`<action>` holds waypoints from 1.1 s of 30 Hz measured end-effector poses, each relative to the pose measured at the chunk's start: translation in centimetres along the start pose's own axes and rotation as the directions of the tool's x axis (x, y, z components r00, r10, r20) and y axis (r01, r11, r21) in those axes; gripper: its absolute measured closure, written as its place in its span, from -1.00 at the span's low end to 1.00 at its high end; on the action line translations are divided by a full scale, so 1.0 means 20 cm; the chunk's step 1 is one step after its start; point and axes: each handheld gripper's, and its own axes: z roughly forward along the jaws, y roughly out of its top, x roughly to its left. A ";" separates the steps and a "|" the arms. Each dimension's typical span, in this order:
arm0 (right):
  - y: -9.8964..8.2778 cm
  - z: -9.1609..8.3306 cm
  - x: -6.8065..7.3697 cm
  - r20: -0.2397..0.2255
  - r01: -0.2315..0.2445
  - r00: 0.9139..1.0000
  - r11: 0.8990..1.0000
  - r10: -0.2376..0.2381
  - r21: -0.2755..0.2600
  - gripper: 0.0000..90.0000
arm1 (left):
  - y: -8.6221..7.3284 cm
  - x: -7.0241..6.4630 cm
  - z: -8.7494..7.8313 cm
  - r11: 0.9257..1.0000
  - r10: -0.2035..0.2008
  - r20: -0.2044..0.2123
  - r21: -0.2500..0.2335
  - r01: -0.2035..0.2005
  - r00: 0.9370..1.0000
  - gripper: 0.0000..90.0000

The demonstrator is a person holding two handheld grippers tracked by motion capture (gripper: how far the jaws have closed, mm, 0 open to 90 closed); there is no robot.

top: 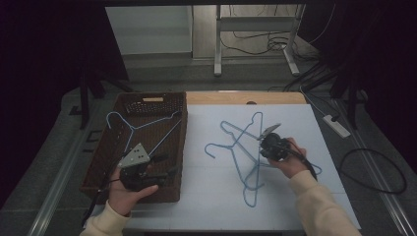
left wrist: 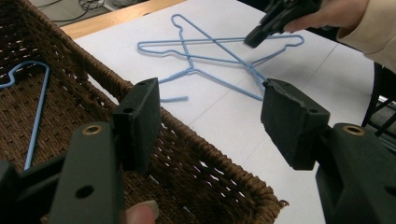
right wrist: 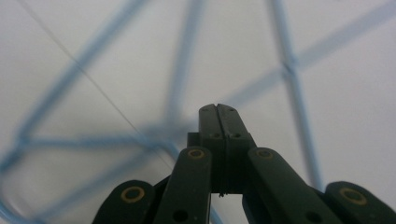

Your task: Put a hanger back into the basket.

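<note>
Two blue wire hangers (top: 241, 147) lie crossed on the white table top (top: 295, 191). My right gripper (top: 266, 147) hovers just over them with its jaws shut; in the right gripper view its tips (right wrist: 218, 112) are pressed together above blurred blue wires (right wrist: 289, 70), and I cannot tell whether a wire is pinched. A third blue hanger (top: 142, 127) lies in the brown wicker basket (top: 147, 96) at the left. My left gripper (top: 169, 164) is held open over the basket's near right corner, with nothing between its pads (left wrist: 140, 121). Beyond the basket rim (left wrist: 210, 154), the left gripper view shows the crossed hangers (left wrist: 210, 58).
A bare wooden strip (top: 246, 97) runs along the table's far edge. On the floor at the right are a white power strip (top: 337, 125) and a black cable loop (top: 373, 172). Metal stand legs (top: 216, 49) rise behind the table.
</note>
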 end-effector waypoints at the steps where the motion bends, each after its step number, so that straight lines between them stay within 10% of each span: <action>1: 0.00 0.00 0.00 0.000 0.000 1.000 1.000 0.000 0.000 1.00 | 0.00 0.00 0.00 1.000 -0.001 0.001 -0.002 0.001 1.000 -0.16; 12: -0.35 -0.01 -0.24 0.024 -0.132 0.991 0.987 0.130 0.092 1.00 | 0.00 0.00 0.00 1.000 -0.006 0.002 -0.004 0.006 1.000 -0.15; 25: -0.40 -0.08 -0.07 -0.066 -0.101 0.991 0.983 0.112 0.150 1.00 | 0.00 0.00 0.00 1.000 -0.005 0.004 -0.004 0.005 1.000 -0.15; 30: -0.40 -0.11 0.03 -0.073 -0.036 0.996 0.988 0.048 0.149 1.00 | 0.00 0.00 0.00 1.000 -0.008 0.005 -0.008 0.008 1.000 -0.15; 32: -0.36 -0.15 0.07 -0.082 0.088 0.993 0.993 -0.082 0.080 0.90 | 0.01 0.00 0.00 1.000 -0.008 0.006 -0.008 0.008 1.000 -0.15; 33: -0.32 -0.17 0.11 -0.093 0.186 0.979 0.982 -0.182 0.038 0.84 | 0.01 0.00 0.01 1.000 -0.008 0.006 -0.008 0.008 1.000 -0.15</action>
